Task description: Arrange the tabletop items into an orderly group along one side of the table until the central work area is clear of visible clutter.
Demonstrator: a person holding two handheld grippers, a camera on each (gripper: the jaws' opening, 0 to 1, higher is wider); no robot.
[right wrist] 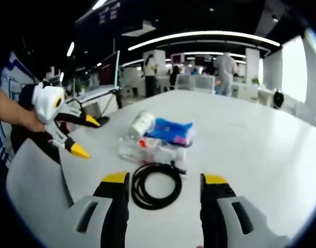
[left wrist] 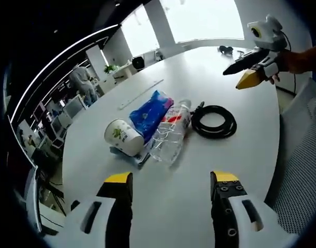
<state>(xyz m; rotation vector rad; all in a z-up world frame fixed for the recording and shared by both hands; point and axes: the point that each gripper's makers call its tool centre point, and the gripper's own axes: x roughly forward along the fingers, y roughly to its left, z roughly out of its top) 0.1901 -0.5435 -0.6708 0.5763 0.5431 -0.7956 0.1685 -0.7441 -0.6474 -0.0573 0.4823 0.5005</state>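
Left gripper view: left gripper (left wrist: pixel 172 186) over the white table (left wrist: pixel 240 155), jaws spread wide, nothing held. Just ahead, a paper cup (left wrist: pixel 124 137) on its side, touching a clear plastic bottle (left wrist: pixel 170 133) and a blue packet (left wrist: pixel 149 113). Coiled black cable (left wrist: pixel 214 122) just beside the bottle. Right gripper (left wrist: pixel 249 72) up at the far right, in a hand, jaws apart.

Right gripper view: right gripper (right wrist: pixel 165 188) low over the cable (right wrist: pixel 155 184), jaws wide open, holding nothing. Bottle (right wrist: pixel 147 149), cup (right wrist: pixel 142 123) and packet (right wrist: pixel 170 132) bunched behind it. Left gripper (right wrist: pixel 85 137) at left, jaws spread.
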